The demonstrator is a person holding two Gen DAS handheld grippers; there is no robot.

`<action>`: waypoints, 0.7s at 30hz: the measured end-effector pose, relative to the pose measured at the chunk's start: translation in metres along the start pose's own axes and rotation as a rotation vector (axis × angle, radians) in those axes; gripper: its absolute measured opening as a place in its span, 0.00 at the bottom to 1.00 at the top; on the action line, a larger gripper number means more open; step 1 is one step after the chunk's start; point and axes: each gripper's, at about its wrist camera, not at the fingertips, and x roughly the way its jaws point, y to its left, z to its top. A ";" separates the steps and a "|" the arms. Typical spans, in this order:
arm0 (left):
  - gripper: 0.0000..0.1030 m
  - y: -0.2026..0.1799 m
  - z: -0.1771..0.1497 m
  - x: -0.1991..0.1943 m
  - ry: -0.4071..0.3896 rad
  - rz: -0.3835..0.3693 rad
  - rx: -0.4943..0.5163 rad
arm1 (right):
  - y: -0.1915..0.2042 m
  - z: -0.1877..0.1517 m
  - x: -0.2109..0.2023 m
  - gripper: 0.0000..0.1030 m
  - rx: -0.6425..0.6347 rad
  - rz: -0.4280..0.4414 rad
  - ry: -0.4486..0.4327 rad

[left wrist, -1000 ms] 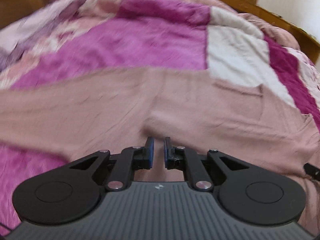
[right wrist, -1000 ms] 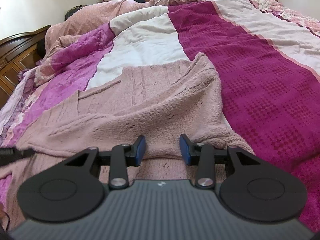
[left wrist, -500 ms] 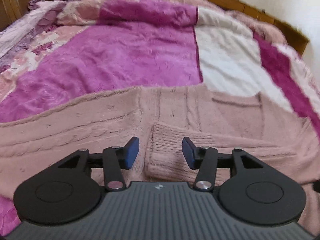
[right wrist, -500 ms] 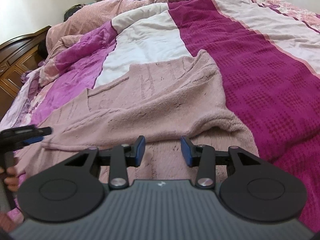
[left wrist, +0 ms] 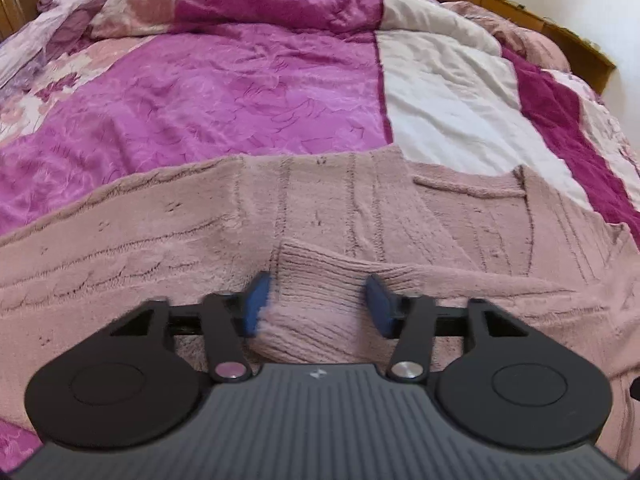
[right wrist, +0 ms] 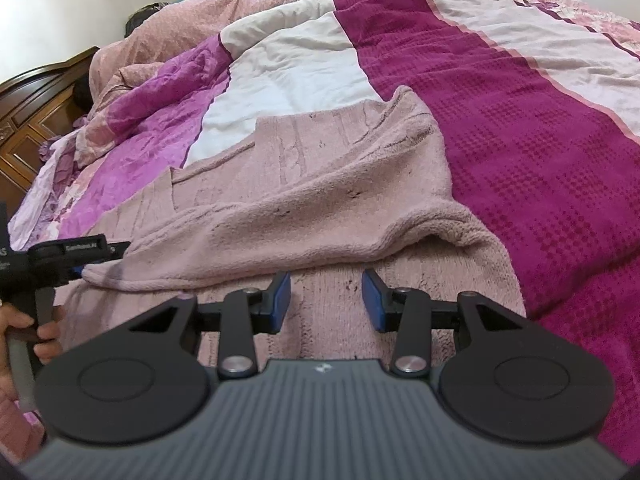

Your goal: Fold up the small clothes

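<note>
Across the bed (left wrist: 240,92), the left tongs (left wrist: 316,304), having just been closing, now straddle the sweater's (left wrist: 360,208) ribbed cuff (left wrist: 316,308), ready to pinch; the right tongs (right wrist: 326,300) hover spread, empty.

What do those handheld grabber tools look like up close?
Each, left gripper and right gripper, has a ribbed grey body with a small white logo, two round black discs, black linkage arms with silver pivots, and blue pads on the fingers. The person wears a pink sleeve.

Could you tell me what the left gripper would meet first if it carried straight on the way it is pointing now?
Most likely the ribbed cuff of the pink sweater: it already lies between the left gripper's fingers, whose jaws have just been closing. Beyond it lies the sweater's body on the bedspread.
</note>
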 end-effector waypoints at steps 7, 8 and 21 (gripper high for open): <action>0.11 -0.007 0.006 -0.047 -0.125 -0.061 -0.036 | -0.002 0.001 0.000 0.40 0.003 -0.004 0.000; 0.11 -0.008 0.009 -0.057 -0.158 -0.058 -0.041 | -0.002 0.001 0.000 0.40 0.003 -0.005 0.000; 0.11 0.024 -0.013 -0.046 -0.048 0.129 -0.028 | 0.003 0.018 -0.008 0.42 -0.061 0.055 0.027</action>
